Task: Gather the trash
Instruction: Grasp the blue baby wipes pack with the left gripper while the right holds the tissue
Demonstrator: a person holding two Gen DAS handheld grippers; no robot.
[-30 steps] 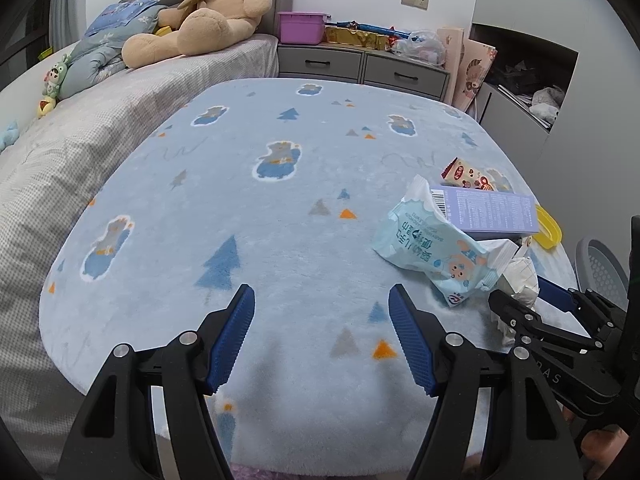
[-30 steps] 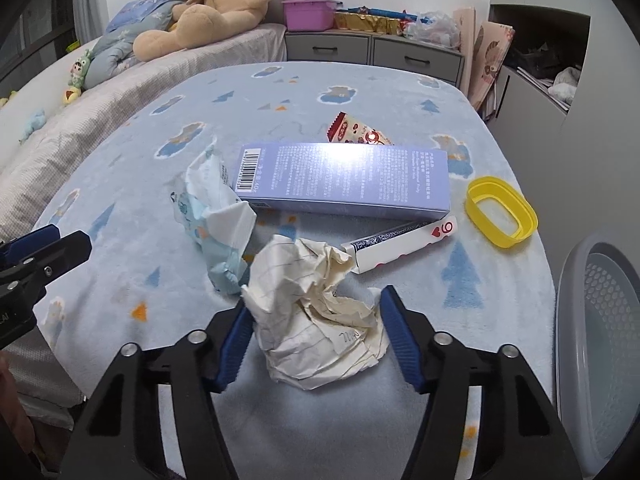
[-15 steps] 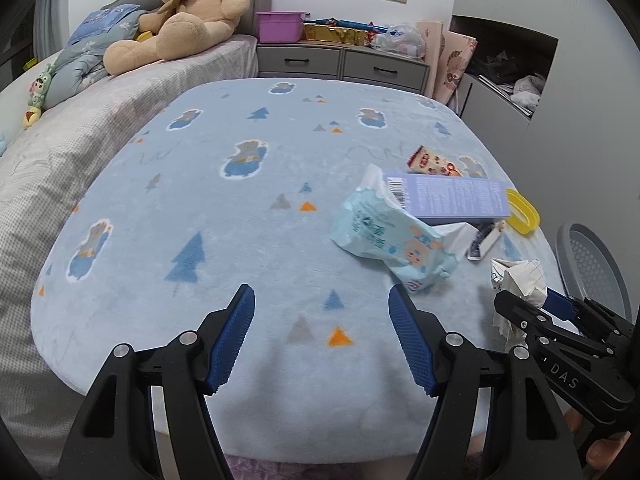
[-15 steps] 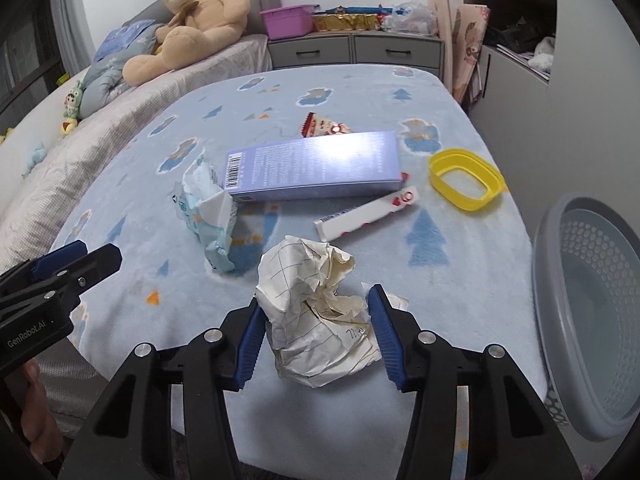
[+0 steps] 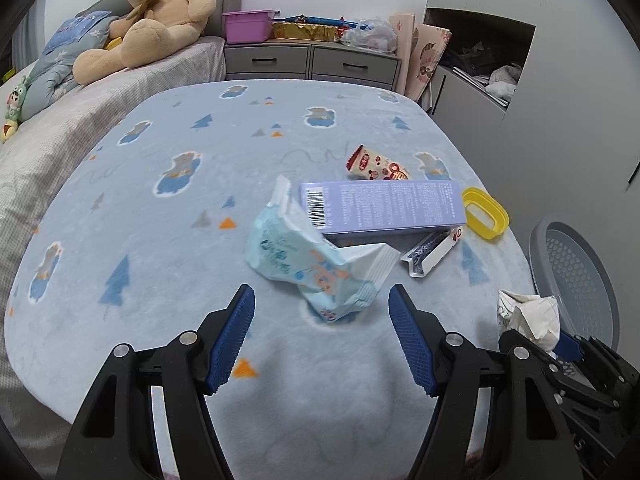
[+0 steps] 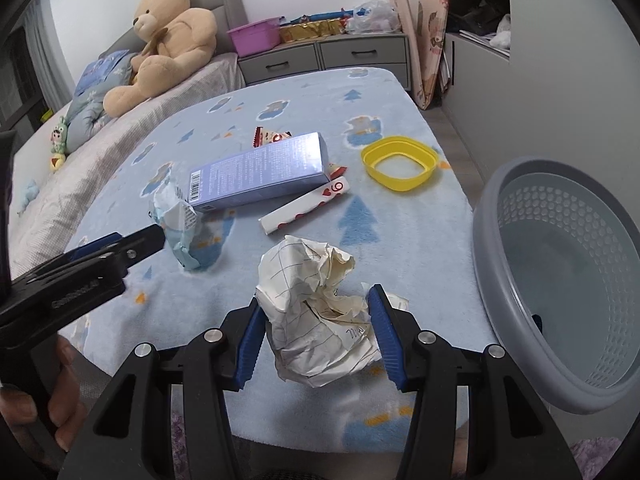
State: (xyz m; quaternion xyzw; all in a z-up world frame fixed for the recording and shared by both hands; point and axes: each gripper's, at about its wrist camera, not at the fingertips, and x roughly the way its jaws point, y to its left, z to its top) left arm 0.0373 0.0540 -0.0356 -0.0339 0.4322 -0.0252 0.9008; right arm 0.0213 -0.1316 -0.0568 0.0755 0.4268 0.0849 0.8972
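Right wrist view: right gripper [image 6: 316, 336] is clamped on the paper ball [image 6: 316, 320], both pads pressed into its sides. The ball is held over the near edge of the blanket [image 6: 392, 92], just left of the basket [image 6: 516, 320], which stands off the blanket's right edge. Basket interior looks empty as far as visible.

Left gripper [image 5: 320, 340] has its jaws apart with nothing between them. It sits at the near edge, aimed at the wipes pack [image 5: 312, 264], which lies just ahead of the pads and apart from them.

Progress: early, by my reading. One item in hand, none visibly binned. Not yet collected on the blanket:
- wipes pack, near centre
- purple box [image 5: 384, 208], touching the pack's far side
- card box [image 5: 432, 250], just right of the pack
- snack wrapper [image 5: 376, 164], behind the purple box
- yellow ring [image 5: 486, 214], by the right edge

Likely next: carry the ball right and release it over the basket.
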